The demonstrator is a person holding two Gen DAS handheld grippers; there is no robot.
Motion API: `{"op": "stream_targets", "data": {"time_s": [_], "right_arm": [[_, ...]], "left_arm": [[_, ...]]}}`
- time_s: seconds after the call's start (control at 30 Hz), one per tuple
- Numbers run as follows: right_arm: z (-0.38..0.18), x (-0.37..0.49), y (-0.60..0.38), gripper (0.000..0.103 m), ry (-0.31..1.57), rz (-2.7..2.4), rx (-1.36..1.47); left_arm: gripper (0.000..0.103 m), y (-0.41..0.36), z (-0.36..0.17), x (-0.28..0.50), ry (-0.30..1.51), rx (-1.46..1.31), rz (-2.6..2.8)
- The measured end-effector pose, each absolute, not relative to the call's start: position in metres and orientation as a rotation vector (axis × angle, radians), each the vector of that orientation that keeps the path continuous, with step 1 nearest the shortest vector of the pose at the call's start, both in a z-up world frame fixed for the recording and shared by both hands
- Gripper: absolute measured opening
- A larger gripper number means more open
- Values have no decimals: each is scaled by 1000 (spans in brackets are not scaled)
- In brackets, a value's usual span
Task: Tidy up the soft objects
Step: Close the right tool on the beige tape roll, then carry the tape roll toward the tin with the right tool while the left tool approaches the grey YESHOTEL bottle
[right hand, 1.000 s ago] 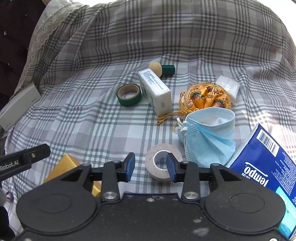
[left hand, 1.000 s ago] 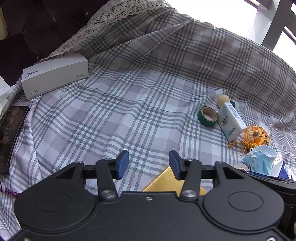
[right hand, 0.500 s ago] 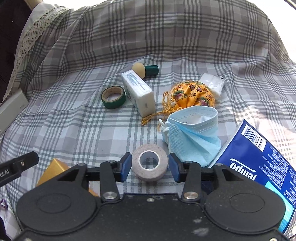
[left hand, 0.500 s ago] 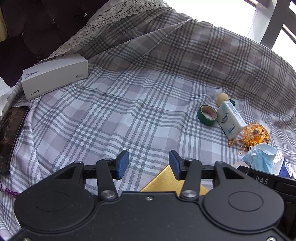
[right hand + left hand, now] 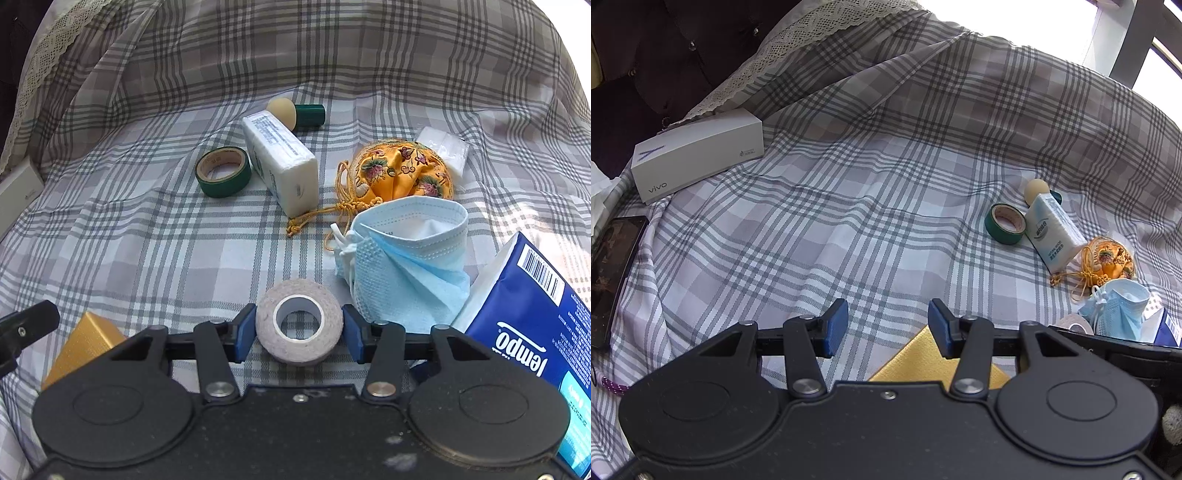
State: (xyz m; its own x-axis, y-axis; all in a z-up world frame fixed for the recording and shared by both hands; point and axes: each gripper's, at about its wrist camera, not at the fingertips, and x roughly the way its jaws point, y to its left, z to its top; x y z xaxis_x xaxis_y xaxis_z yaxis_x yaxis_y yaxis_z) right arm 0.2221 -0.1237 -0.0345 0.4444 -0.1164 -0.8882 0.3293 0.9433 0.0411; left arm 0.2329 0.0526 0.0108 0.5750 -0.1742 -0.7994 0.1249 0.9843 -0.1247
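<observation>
A beige bandage roll (image 5: 299, 320) lies on the plaid cloth between the blue pads of my right gripper (image 5: 298, 332), which is open around it; I cannot tell whether the pads touch it. Beyond it are a blue face mask (image 5: 406, 254), an orange embroidered pouch (image 5: 402, 170), a white tissue pack (image 5: 280, 162), green tape (image 5: 222, 171) and a sponge applicator (image 5: 295, 112). A blue tempo tissue pack (image 5: 532, 325) lies at the right. My left gripper (image 5: 888, 328) is open and empty above the cloth, with a yellow box (image 5: 923, 362) under it.
A white vivo box (image 5: 694, 151) and a dark phone (image 5: 609, 273) lie at the left of the cloth. A small white packet (image 5: 445, 146) lies behind the pouch. The yellow box also shows in the right wrist view (image 5: 83, 345).
My right gripper has moved forward and left so the bandage roll now sits between its pads. The left gripper has barely moved.
</observation>
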Motion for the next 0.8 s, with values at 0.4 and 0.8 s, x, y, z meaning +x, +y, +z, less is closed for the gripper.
{"op": "stream_targets", "data": {"time_s": [0.4, 0.8], "right_arm": [[34, 171, -144, 47, 917, -160, 267], [65, 77, -192, 47, 821, -151, 386]], "left_arm": [[49, 46, 15, 225, 915, -28, -204], [49, -16, 33, 172, 918, 139, -370]]}}
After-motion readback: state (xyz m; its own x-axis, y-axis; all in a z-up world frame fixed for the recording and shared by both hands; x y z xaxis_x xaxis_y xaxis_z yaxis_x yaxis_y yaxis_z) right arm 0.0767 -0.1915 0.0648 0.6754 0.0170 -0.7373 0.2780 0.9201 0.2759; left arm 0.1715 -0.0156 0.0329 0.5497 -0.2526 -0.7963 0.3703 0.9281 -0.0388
